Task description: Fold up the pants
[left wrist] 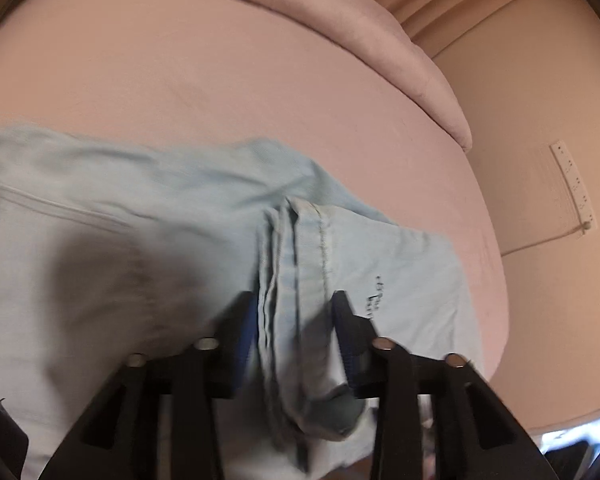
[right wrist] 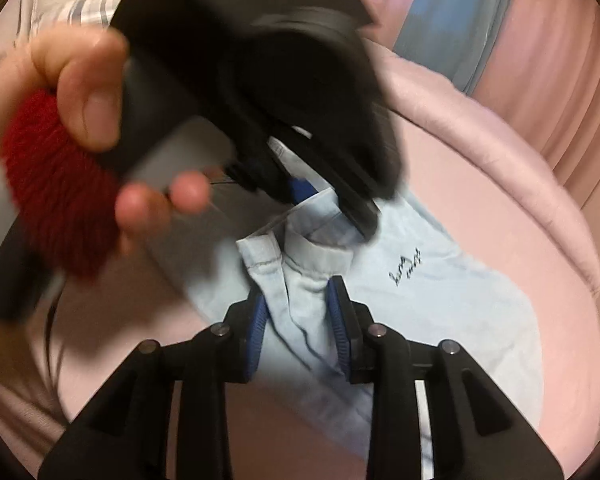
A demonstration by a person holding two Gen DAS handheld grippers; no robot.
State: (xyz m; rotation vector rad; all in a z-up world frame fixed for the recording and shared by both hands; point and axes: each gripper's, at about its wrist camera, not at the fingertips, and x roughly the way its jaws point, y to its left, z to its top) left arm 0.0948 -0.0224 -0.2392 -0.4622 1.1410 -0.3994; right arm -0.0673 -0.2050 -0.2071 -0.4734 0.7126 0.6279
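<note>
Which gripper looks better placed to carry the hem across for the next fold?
Neither clearly: the left gripper and right gripper both clamp bunched hem of the pants side by side. Probably they move together over the pink bed.

Black tool (right wrist: 296,300), blue pads (right wrist: 256,320), red cuff (right wrist: 56,192).

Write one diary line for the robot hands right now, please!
step: folding | left gripper: shut on light blue cotton pants | right gripper: shut on pants | surface: pink bed sheet
</note>
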